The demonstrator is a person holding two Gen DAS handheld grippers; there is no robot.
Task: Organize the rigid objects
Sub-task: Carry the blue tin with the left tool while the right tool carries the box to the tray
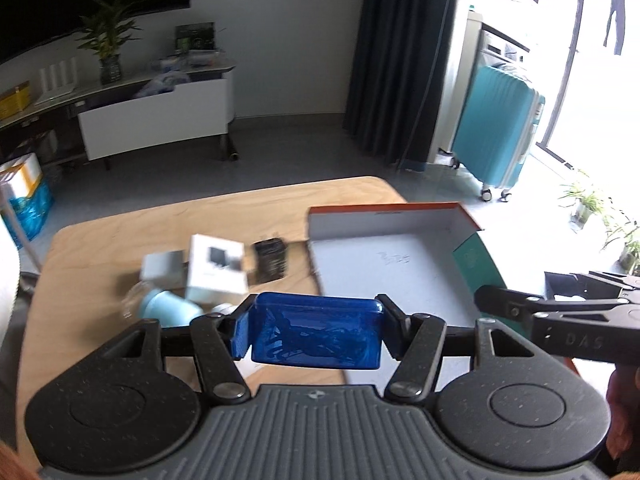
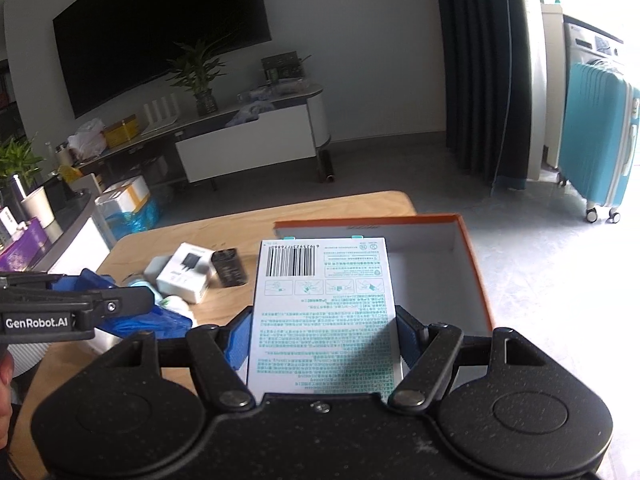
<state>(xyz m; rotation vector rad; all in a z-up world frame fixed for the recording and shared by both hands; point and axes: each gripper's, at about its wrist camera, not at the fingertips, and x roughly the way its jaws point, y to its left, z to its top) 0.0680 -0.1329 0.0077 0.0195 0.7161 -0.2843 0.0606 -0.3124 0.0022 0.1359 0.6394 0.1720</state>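
My left gripper (image 1: pixel 316 332) is shut on a clear blue plastic case (image 1: pixel 316 334) with a dark cable inside, held above the wooden table (image 1: pixel 224 216) near the open orange-rimmed cardboard box (image 1: pixel 384 264). My right gripper (image 2: pixel 324 332) is shut on a flat white packet with a barcode and green print (image 2: pixel 324 316), held over the near left part of that box (image 2: pixel 436 280). The packet also shows as a green edge in the left wrist view (image 1: pixel 478 264). On the table lie a white charger box (image 2: pixel 184 272), a dark ribbed block (image 2: pixel 229 267), a grey cube (image 1: pixel 162 267) and a pale blue bottle (image 1: pixel 172 310).
The left gripper also shows in the right wrist view (image 2: pixel 132 300), at the left. A teal suitcase (image 1: pixel 496 128) stands on the floor beyond the table, beside a dark curtain (image 1: pixel 396 60). A white TV cabinet (image 1: pixel 156 120) lines the far wall.
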